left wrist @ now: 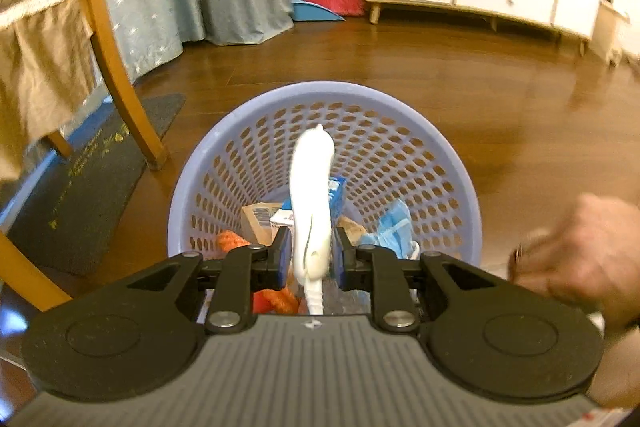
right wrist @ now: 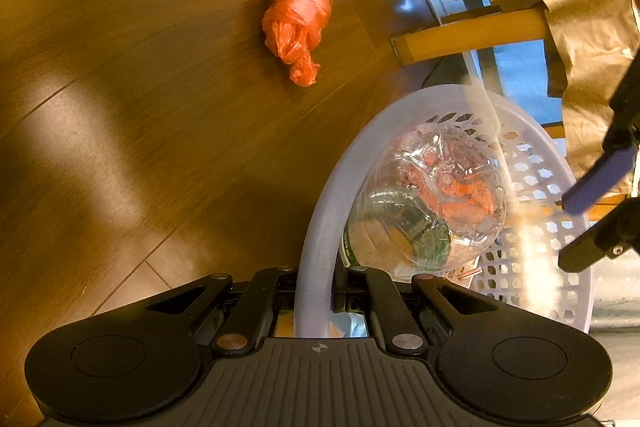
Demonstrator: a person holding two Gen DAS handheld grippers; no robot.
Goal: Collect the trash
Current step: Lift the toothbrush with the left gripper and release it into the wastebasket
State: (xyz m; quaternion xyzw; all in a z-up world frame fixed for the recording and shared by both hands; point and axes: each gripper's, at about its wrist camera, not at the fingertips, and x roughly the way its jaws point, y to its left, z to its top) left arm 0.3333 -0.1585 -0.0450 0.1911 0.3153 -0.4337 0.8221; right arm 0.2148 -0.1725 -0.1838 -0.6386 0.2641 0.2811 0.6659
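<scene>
The left tongs (left wrist: 310, 254) stand narrowly parted around a smooth white curved plastic piece (left wrist: 311, 195), blurred, pads just beside it; whether they touch is unclear. Below sits the round lilac perforated plastic basket (left wrist: 400, 147), holding a crumpled clear bottle (right wrist: 432, 203), cartons and blue scraps, partly hidden. The right tongs (right wrist: 316, 291) clamp the basket's smooth rim. Farther off, a crinkled orange plastic bag (right wrist: 300, 15) lies on the brown wooden floor (right wrist: 140, 67).
</scene>
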